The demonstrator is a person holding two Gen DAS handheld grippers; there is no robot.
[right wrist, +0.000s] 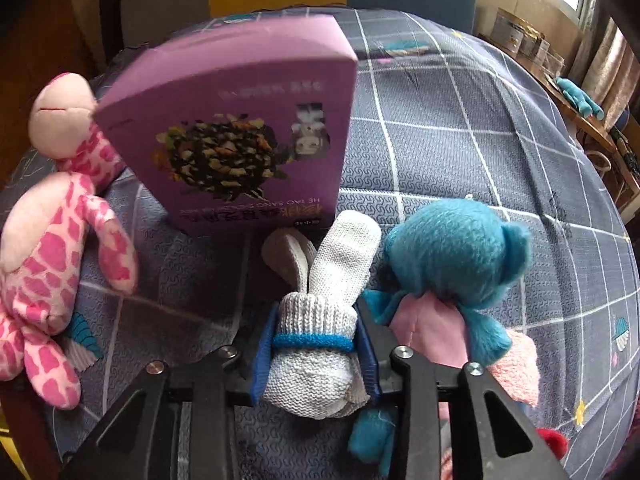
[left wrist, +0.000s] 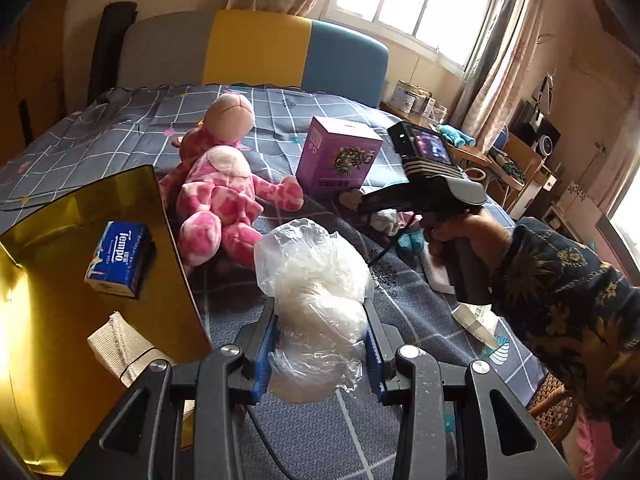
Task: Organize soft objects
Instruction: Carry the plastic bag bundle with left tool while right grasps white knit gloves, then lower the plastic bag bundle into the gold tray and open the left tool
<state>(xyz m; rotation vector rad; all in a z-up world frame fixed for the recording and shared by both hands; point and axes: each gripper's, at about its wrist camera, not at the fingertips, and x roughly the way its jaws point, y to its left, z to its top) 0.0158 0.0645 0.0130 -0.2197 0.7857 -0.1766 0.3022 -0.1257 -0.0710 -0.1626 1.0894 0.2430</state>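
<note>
On a bed with a grey checked cover, the left gripper (left wrist: 320, 344) has its jaws pinching a crinkled clear plastic bag (left wrist: 314, 280) of white stuffing, lifted clear. The right gripper (right wrist: 316, 354) has its jaws pressed on a white knitted sock (right wrist: 320, 340), a blue plush bear (right wrist: 452, 256) just beside them. Beyond stands a purple box (right wrist: 240, 136). The slippery bag may slide out; the sock may snag the bear.
</note>
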